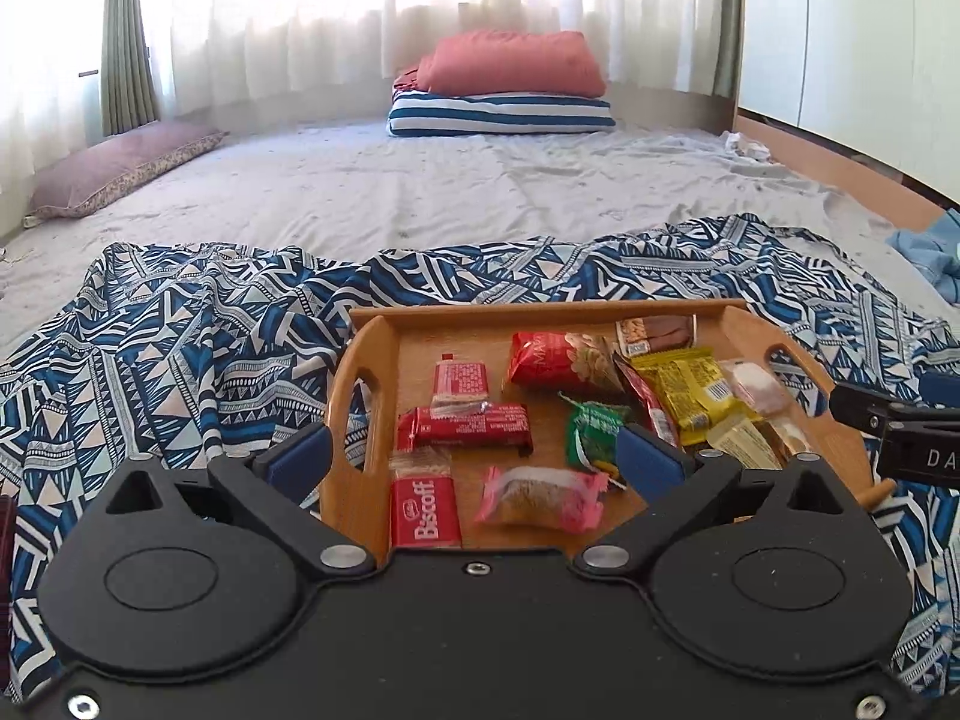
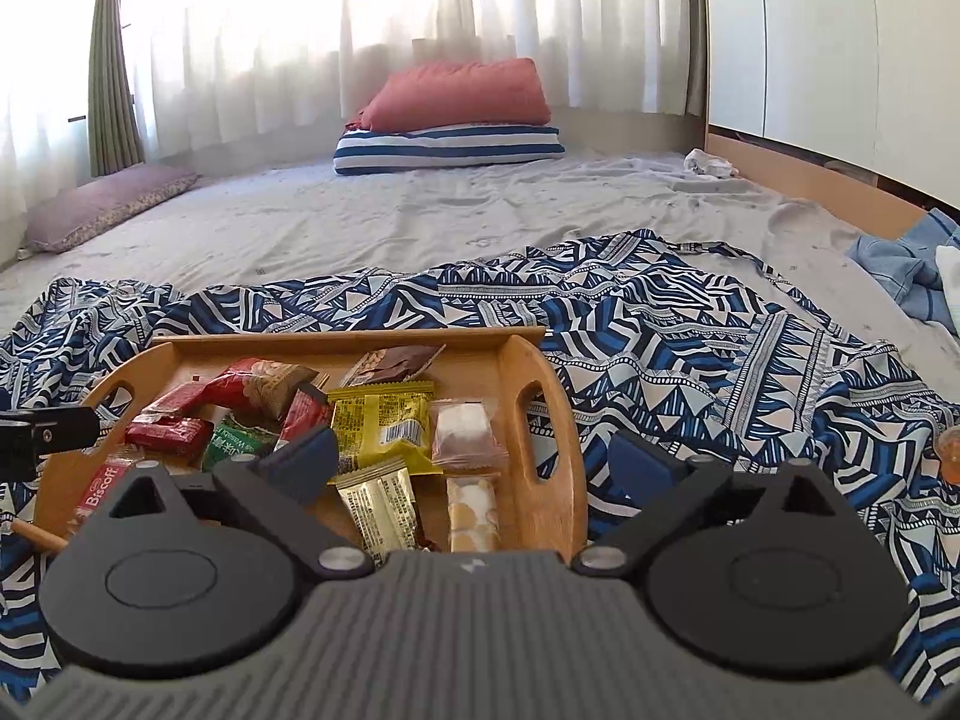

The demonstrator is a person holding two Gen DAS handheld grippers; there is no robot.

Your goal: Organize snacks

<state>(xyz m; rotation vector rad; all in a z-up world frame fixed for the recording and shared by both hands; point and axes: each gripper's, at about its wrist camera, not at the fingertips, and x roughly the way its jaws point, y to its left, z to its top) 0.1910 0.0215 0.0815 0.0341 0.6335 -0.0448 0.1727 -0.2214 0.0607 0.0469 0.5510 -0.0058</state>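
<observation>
We find the wooden tray point(image 1: 366, 360) resting on the patterned cloth point(image 1: 150, 348), holding the snacks. Within the tray, the Biscoff packet point(image 1: 425, 513) lies at the near left corner and the yellow packet point(image 2: 381, 426) toward the right. The left gripper point(image 1: 474, 459) and right gripper point(image 2: 471, 468) both stand spread apart above the tray, grasping nothing.

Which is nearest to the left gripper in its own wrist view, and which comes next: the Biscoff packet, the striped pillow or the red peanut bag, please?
1. Biscoff packet, between the left gripper's jaws.
2. Red peanut bag, mid-tray.
3. Striped pillow, far across the bed.
</observation>
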